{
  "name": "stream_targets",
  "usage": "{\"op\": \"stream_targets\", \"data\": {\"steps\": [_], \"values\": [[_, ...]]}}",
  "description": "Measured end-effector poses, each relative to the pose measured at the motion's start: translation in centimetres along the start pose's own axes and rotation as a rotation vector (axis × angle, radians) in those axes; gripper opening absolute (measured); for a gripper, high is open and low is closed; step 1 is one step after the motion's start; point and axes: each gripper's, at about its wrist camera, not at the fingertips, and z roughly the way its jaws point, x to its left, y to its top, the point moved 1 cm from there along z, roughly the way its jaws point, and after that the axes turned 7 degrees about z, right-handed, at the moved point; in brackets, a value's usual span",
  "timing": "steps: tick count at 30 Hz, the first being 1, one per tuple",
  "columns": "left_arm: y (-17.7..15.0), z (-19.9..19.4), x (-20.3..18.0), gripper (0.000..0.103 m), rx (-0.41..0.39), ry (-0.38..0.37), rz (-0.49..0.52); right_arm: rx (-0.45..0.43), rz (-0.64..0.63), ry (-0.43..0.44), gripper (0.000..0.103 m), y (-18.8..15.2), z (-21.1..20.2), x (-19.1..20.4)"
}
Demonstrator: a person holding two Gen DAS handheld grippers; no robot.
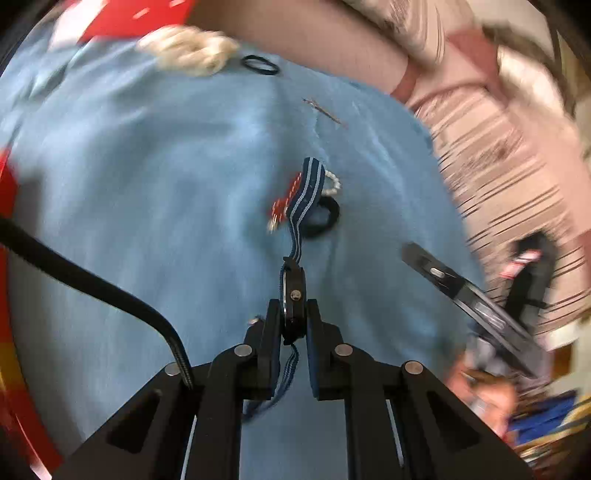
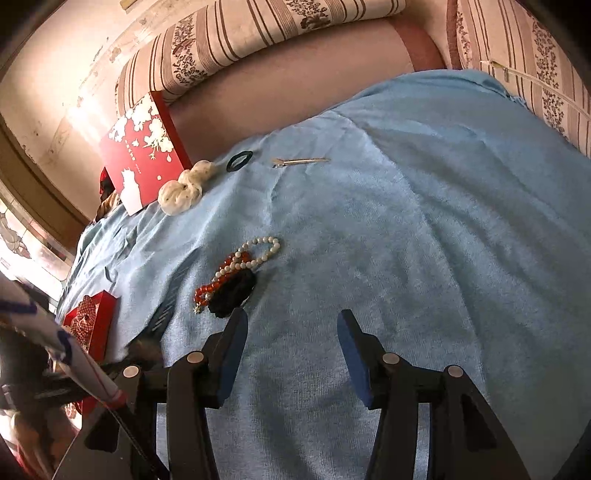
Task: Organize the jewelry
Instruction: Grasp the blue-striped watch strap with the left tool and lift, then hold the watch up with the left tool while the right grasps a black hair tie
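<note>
A light blue towel (image 2: pixel 406 229) covers the sofa seat, wrinkled toward its far edge, with striped floral cushions (image 2: pixel 258 29) banked behind it from 10 to 2 o'clock in the right wrist view. A red box lid (image 2: pixel 142 155) printed with white blossoms leans at 10 o'clock beside a cream scrunchie (image 2: pixel 184 188); a thin black hair tie (image 2: pixel 239 161) and a metal hair clip (image 2: pixel 299 161) lie just past it at 11 and 12 o'clock. An open red box (image 2: pixel 92 321) sits at the towel's edge at 9 o'clock.

Near the centre of the towel, a white pearl bracelet (image 2: pixel 258 251), a red bead bracelet (image 2: pixel 221 277) and a black scrunchie (image 2: pixel 232 291) lie heaped together, touching.

The left tongs (image 1: pixel 293 314) are clamped on a wristwatch (image 1: pixel 295 295), holding its black case edge-on between the pads while its blue-and-white striped strap (image 1: pixel 306 192) trails forward toward 12 o'clock over the heap of bracelets. A loose strap end hangs down between the fingers. The view is motion-blurred at its edges.

The right tongs (image 2: pixel 291 321) hover low over bare towel with their blue-padded fingers wide apart, gripping nothing; the heap lies just beyond the left finger at 11 o'clock. One of its fingers shows in the left wrist view at 3 o'clock.
</note>
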Motion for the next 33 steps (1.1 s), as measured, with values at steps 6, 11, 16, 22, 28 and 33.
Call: {"op": "stream_targets", "data": {"steps": [6,11,16,22,28,33], "values": [[-3.0,-1.6,4.7,0.020,-0.048,0.100,-0.102,0.017,-0.023,0.021,0.055,-0.5,1.2,1.3],[-3.1,-4.1,4.1,0.040,-0.150,0.085,-0.071,0.020,-0.025,0.073,0.055,0.0,2.5,2.5],[-3.7,-5.1,3.4,0.046,-0.199,0.106,-0.022,0.049,-0.016,0.059,0.055,0.5,5.2,3.2],[-2.8,-2.6,3.5,0.053,-0.151,0.156,0.035,0.045,-0.041,0.049,0.055,0.6,6.7,3.8],[-3.1,-0.5,1.2,0.068,-0.112,0.243,0.176,0.031,-0.080,0.011,0.026,0.7,7.1,4.0],[-3.9,0.3,0.2,0.068,-0.097,0.329,0.264,0.047,-0.099,0.020,0.008,0.3,6.8,4.5]]}}
